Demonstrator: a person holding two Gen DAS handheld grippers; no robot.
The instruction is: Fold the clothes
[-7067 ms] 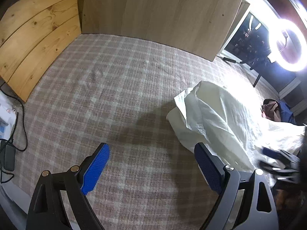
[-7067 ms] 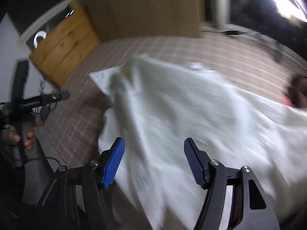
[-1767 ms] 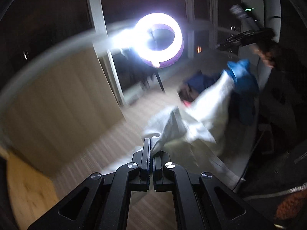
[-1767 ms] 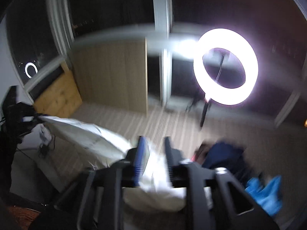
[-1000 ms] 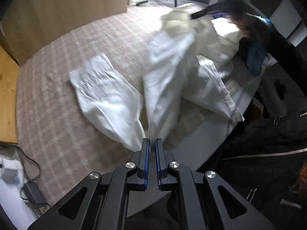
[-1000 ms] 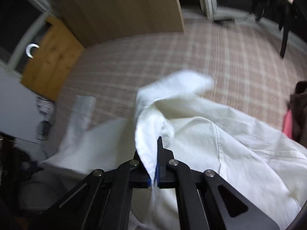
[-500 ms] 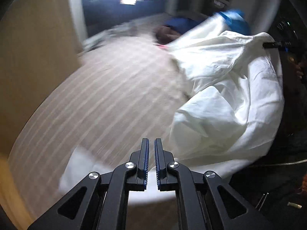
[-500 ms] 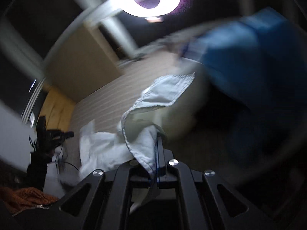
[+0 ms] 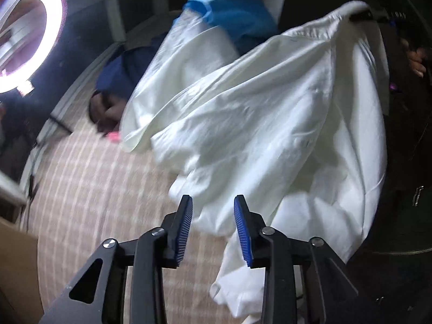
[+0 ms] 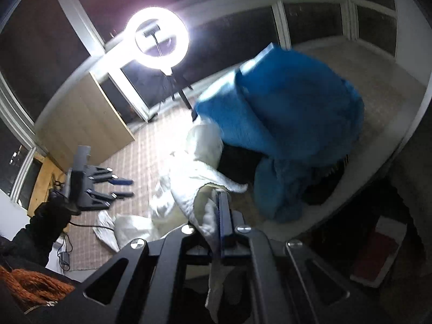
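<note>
A: How do the jaws stand on the left gripper [image 9: 213, 226]?

B: They are parted, with a clear gap between the blue pads [image 9: 184, 226]. Nothing is between them. The white shirt [image 9: 270, 124] hangs just in front of the tips, but I cannot tell if it touches them.

A: And the right gripper [image 10: 220, 225]?

B: Its jaws are pressed together on an edge of the white shirt [image 10: 189, 189]. In the left wrist view this gripper [image 9: 364, 16] holds the cloth up high at the far right, so the shirt hangs from there down to the bed [image 9: 89, 189] with the checked cover. The lower edge falls over the side of the bed.

A: What is hard to see?

B: The fabric is blurred in both views. The shirt covers part of a blue garment [image 10: 291, 124] and some dark clothes [image 9: 118, 67] behind it. The pink thing [image 9: 112, 136] beside them is too small to name. A hand [image 9: 415, 59] is cut off at the right edge.

A: And farther away?

B: A ring light [image 10: 157, 37] on a stand, before dark windows.
</note>
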